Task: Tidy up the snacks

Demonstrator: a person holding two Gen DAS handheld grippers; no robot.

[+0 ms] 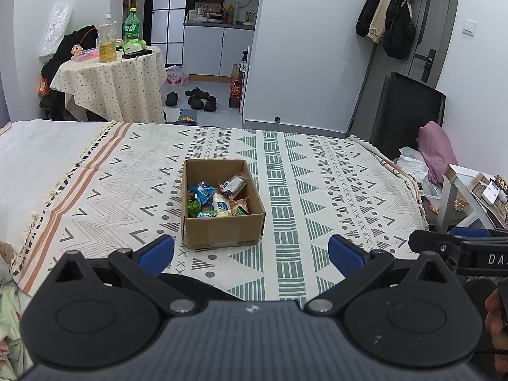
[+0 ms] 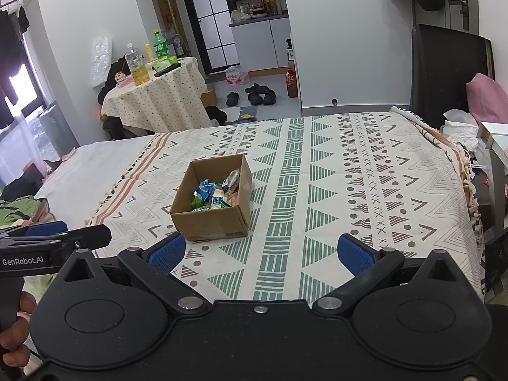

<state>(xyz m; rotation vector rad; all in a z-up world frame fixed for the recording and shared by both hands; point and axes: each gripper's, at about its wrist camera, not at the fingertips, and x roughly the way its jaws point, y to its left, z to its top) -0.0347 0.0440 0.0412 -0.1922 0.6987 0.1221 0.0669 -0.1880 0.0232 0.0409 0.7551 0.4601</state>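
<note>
A small open cardboard box (image 1: 222, 230) (image 2: 211, 220) stands on the patterned blanket. Inside it lie several wrapped snacks (image 1: 219, 198) (image 2: 216, 195) in blue, green, white and orange wrappers. My left gripper (image 1: 252, 254) is open, its blue pads spread wide, just in front of the box and slightly right of it. My right gripper (image 2: 260, 252) is also open and empty, nearer than the box and to its right. Each gripper shows at the edge of the other's view, the right one (image 1: 457, 244) and the left one (image 2: 54, 238).
The blanket (image 1: 317, 197) (image 2: 349, 190) covers a bed with a white sheet (image 1: 41, 155) at left. Beyond stand a round table with bottles (image 1: 111, 66), shoes (image 1: 197, 98) on the floor, a black panel (image 1: 409, 111) and a side table (image 1: 476, 190) at right.
</note>
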